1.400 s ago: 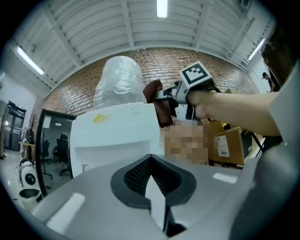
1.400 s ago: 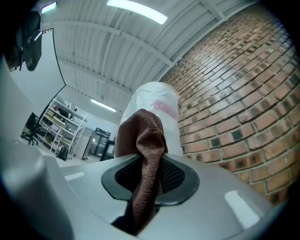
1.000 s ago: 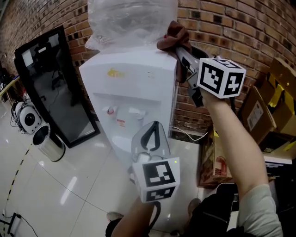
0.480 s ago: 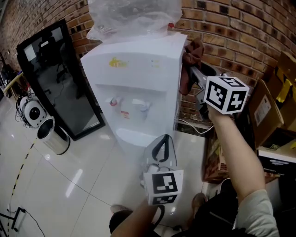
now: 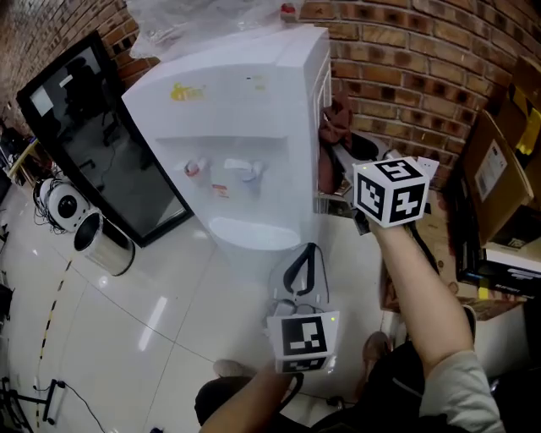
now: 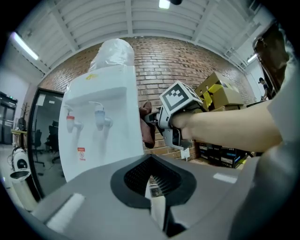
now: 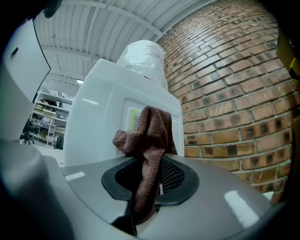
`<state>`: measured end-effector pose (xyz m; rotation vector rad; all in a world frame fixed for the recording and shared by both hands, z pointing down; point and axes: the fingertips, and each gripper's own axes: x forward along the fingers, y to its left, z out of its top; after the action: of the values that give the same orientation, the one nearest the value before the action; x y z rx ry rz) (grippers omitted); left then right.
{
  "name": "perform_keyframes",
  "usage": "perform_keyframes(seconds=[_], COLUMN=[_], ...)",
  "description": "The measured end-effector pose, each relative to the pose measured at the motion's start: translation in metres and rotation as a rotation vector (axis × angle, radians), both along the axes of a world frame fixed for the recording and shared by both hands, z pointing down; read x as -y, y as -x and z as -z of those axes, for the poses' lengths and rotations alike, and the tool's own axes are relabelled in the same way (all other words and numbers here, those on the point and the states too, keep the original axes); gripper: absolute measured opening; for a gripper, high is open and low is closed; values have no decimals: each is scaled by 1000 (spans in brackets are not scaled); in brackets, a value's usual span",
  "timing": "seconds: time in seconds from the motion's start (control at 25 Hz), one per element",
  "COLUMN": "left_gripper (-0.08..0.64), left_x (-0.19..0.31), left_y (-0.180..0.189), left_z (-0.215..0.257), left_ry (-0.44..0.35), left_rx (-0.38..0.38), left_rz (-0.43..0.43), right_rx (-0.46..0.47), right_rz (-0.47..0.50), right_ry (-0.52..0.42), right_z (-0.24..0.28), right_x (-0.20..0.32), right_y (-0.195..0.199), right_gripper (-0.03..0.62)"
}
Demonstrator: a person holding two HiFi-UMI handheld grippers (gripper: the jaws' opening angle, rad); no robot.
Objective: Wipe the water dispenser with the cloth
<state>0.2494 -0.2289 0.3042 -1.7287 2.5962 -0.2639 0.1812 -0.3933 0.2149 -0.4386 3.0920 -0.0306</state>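
Observation:
The white water dispenser (image 5: 245,118) stands against the brick wall, with a plastic-wrapped bottle (image 5: 203,21) on top. My right gripper (image 5: 340,165) is shut on a brown cloth (image 5: 335,135) and holds it against the upper part of the dispenser's right side panel. In the right gripper view the cloth (image 7: 150,136) bunches up out of the jaws in front of that panel (image 7: 98,122). My left gripper (image 5: 301,258) hangs in front of the dispenser below the drip tray, jaws together and empty. The left gripper view shows the taps (image 6: 99,117) and the cloth (image 6: 147,126).
A black glass panel (image 5: 93,144) leans on the wall left of the dispenser. In front of it stand a metal bin (image 5: 101,241) and a white round device (image 5: 55,203). Cardboard boxes (image 5: 494,169) crowd the right side. A cable (image 5: 338,245) lies behind the dispenser.
My right gripper has slid the cloth from the dispenser's top right corner down its right side. My left gripper has also sunk lower in front of the dispenser.

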Motion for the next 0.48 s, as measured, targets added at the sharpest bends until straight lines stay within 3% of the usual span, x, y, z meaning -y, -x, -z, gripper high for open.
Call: perform_keyframes(seconds=[0.16, 0.48], left_gripper=[0, 0], left_x=[5, 20], left_y=[4, 3], left_z=[-25, -52], left_ry=[61, 74], left_rx=[-12, -68], left_rz=[10, 6], right_rx=[-28, -110], right_rz=[9, 16], right_ry=[28, 14], right_z=[-36, -91], right_x=[2, 3], right_y=[0, 1], right_gripper=[97, 97])
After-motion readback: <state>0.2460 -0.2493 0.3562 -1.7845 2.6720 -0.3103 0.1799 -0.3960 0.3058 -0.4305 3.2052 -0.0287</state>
